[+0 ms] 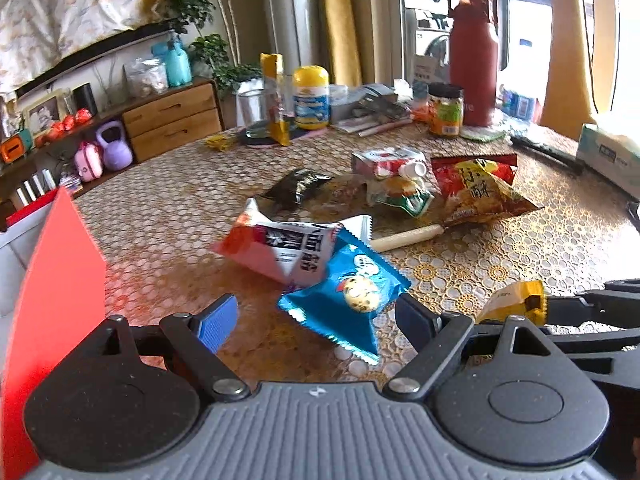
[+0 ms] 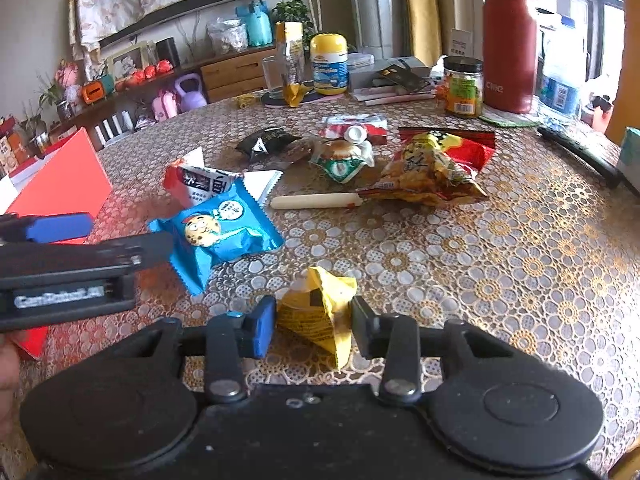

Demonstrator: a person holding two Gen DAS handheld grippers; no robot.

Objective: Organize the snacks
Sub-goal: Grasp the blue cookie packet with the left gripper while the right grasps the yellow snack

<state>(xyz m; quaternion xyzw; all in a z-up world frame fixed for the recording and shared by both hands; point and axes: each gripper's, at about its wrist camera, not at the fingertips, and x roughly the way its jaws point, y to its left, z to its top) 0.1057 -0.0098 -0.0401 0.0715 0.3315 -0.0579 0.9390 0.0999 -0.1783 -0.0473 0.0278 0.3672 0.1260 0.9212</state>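
Note:
My left gripper (image 1: 316,320) is open, its fingers on either side of a blue cookie packet (image 1: 348,292) on the table. The packet also shows in the right wrist view (image 2: 220,232). My right gripper (image 2: 314,320) has its fingers on both sides of a small yellow snack packet (image 2: 320,308), seen at the right in the left wrist view (image 1: 516,300); I cannot tell whether they grip it. A red-and-white packet (image 1: 276,248), a black packet (image 1: 296,188), a sausage stick (image 1: 408,236), a burger-print packet (image 1: 404,196) and a large chips bag (image 1: 480,192) lie beyond.
A red box (image 1: 56,280) stands at the left edge of the table (image 1: 520,248). A red flask (image 1: 474,56), jars, a yellow-lidded bottle (image 1: 311,98) and papers crowd the far side. A tissue box (image 1: 612,152) sits far right.

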